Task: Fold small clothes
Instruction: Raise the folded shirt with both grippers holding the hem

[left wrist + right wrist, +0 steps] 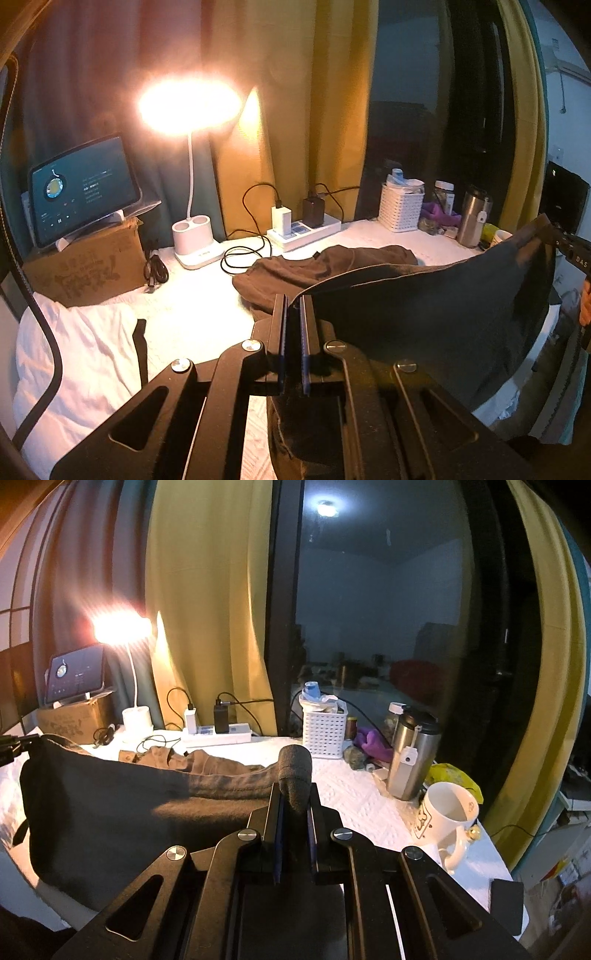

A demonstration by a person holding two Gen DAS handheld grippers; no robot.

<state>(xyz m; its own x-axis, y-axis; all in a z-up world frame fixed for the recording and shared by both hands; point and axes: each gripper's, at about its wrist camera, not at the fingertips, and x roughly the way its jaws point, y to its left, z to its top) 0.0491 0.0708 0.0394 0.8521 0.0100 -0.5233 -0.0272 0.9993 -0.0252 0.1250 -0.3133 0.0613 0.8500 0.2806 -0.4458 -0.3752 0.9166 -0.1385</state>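
Folding barely begun, by the look of it: one dark garment [424,314] hangs stretched in the air between both tools, above the white-covered table [192,295], no crease made yet. Left gripper [293,306] is pressed together on one corner of that cloth; right gripper [294,797] pinches a bunched corner that pokes up between its fingers. Second piece, a brown garment [221,768], lies crumpled and unfolded on the table behind it, so both seem still to do. Count: two garments, two grippers, one lit desk lamp [190,105], one tablet [83,188], one power strip [304,230] with two chargers, one white basket [324,731], one steel flask [412,753], one mug [447,816].
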